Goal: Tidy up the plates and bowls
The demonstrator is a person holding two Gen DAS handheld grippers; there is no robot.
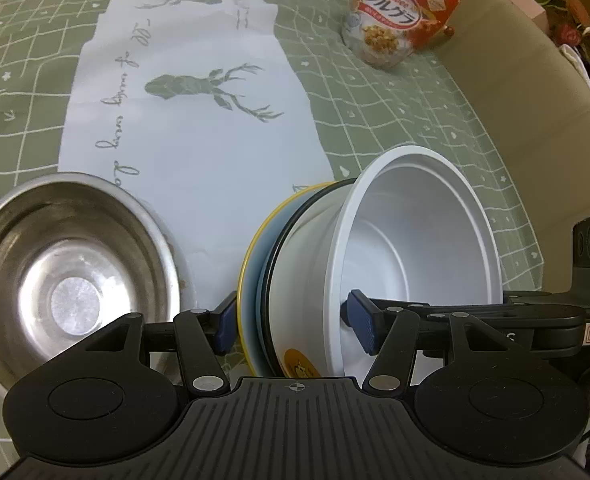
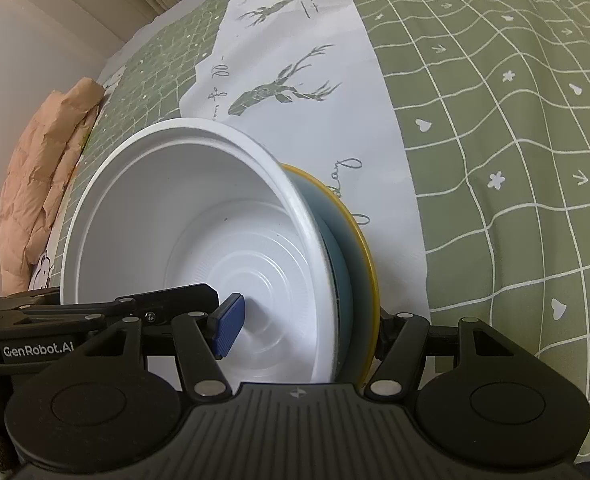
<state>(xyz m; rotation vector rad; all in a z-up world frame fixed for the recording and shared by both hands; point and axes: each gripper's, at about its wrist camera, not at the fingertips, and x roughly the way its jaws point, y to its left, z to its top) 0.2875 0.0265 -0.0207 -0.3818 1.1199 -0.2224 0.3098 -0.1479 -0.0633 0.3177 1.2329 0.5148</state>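
Note:
A white bowl (image 1: 415,240) sits nested in a black-rimmed dish (image 1: 273,248) and a blue plate with a yellow rim (image 1: 249,264). The stack hangs tilted above the table. My left gripper (image 1: 295,326) is shut on its edge, one blue pad inside the bowl and the other outside the yellow rim. My right gripper (image 2: 303,332) is shut on the same stack: one pad presses inside the white bowl (image 2: 199,216), and the other finger is hidden behind the yellow-rimmed plate (image 2: 365,240). A steel bowl (image 1: 71,280) rests on the table to the left.
A green checked tablecloth (image 2: 515,160) with a white deer-print runner (image 1: 199,128) covers the table. A red cereal bag (image 1: 399,16) lies at the far right. A peach quilted cloth (image 2: 43,184) is bunched at the table's left edge.

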